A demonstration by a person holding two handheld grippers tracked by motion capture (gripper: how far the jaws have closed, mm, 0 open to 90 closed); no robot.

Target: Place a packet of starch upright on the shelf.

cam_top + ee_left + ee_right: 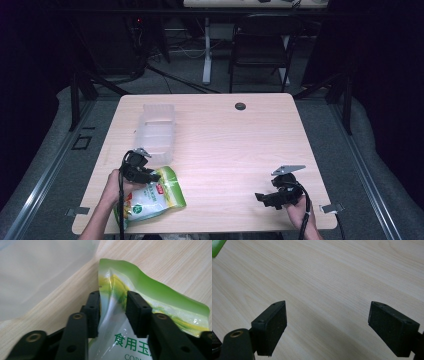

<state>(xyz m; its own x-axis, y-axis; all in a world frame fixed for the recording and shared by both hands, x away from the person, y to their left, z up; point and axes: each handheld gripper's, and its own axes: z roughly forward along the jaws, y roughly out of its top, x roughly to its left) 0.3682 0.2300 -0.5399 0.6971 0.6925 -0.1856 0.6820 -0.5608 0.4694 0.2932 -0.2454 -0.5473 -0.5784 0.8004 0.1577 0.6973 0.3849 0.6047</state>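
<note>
A green and white snack bag (159,196) lies at the near left corner of the wooden table (240,145). My left gripper (151,176) sits at the bag's top end. In the left gripper view the left gripper (113,302) has the crumpled bag (155,292) between its two pads, and both pads press on the film. My right gripper (265,200) rests low over bare wood at the near right. Seen in the right gripper view, the right gripper (328,322) stands wide open with nothing between its pads.
A clear plastic container (157,131) stands just beyond the bag at the left, and its frosted wall (37,272) shows close beside the left jaws. A dark cable hole (240,106) sits near the far edge. A chair (260,45) stands behind the table.
</note>
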